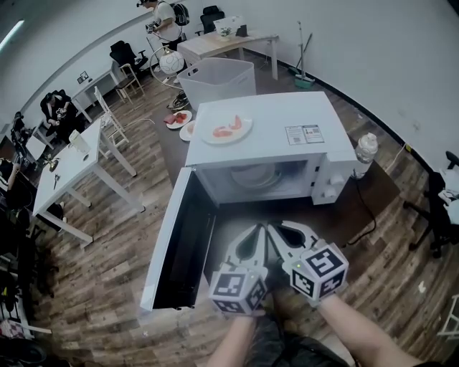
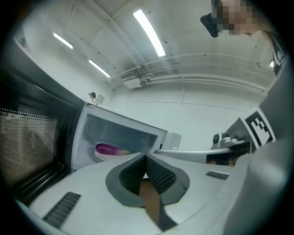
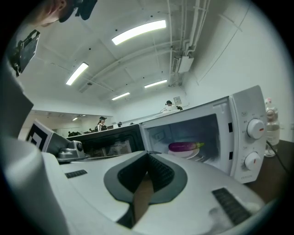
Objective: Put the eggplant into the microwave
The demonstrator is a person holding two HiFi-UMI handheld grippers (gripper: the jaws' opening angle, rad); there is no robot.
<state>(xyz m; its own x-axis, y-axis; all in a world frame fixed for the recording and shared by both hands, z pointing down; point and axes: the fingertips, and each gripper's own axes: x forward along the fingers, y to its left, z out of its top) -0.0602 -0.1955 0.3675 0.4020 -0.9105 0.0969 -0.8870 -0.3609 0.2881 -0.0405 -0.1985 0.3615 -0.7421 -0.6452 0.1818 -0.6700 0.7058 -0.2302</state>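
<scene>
A white microwave (image 1: 265, 129) stands with its door (image 1: 176, 244) swung wide open to the left. Inside, a purple eggplant (image 3: 183, 146) lies on a white plate (image 3: 186, 153); the left gripper view shows the same eggplant (image 2: 110, 149) deep in the cavity. My left gripper (image 1: 259, 228) and right gripper (image 1: 276, 226) hang side by side just in front of the opening, apart from the eggplant. The left gripper (image 2: 145, 156) has its jaws closed tip to tip with nothing between them. The right gripper (image 3: 148, 154) is shut and empty too.
A plate with pink food (image 1: 226, 130) sits on top of the microwave. A plastic bottle (image 1: 366, 149) stands at its right side, near the control knobs (image 3: 255, 129). Behind are a white bin (image 1: 219, 77), dishes on the floor (image 1: 179, 118), tables and a person (image 1: 166, 20).
</scene>
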